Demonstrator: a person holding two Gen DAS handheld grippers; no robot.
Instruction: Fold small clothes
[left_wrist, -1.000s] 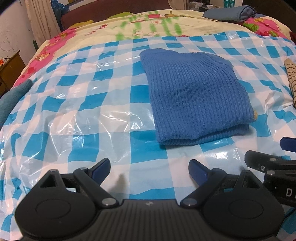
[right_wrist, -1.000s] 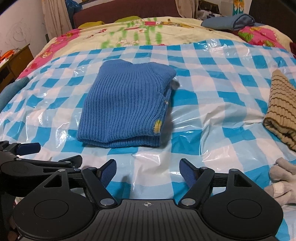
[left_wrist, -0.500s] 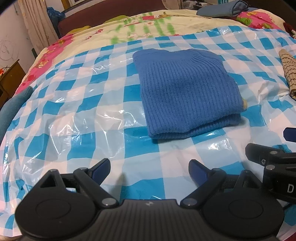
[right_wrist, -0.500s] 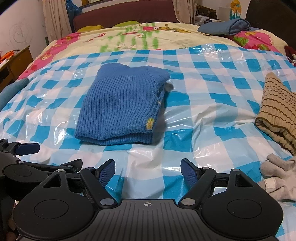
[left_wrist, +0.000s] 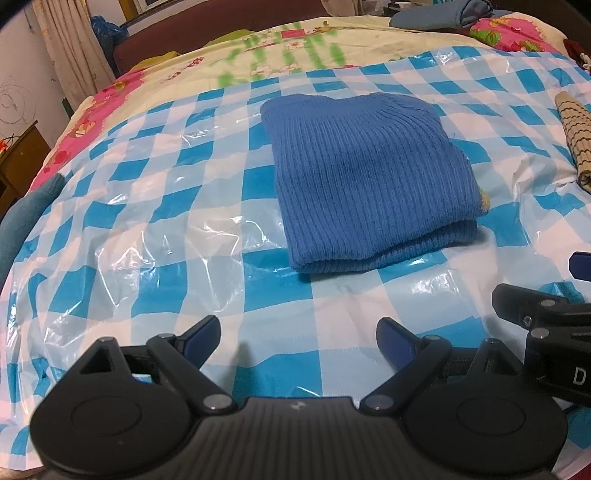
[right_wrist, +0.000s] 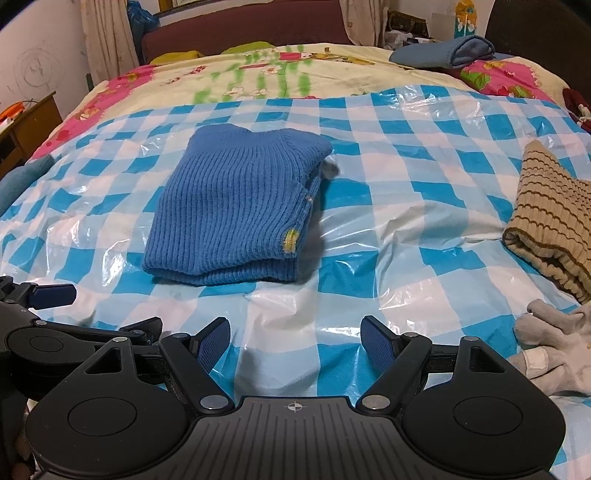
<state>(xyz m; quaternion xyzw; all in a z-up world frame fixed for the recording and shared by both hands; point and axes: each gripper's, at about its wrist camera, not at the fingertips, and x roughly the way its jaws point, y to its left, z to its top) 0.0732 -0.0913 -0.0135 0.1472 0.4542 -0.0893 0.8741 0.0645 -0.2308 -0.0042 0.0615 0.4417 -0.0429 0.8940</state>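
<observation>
The blue ribbed knit garment (right_wrist: 236, 206) lies folded mid-sheet, both the left gripper (left_wrist: 297, 338) and right gripper (right_wrist: 295, 338) hover wide open and empty, and the tan striped knit garment (right_wrist: 550, 229) far right looks next.

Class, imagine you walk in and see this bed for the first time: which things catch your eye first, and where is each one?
A folded blue knitted garment lies in the middle of the blue-and-white checked plastic sheet spread over the bed. At the sheet's right edge sits a beige striped knit, with a grey cloth nearer the camera. The left gripper and right gripper hang open and empty in front of the blue garment.
</observation>
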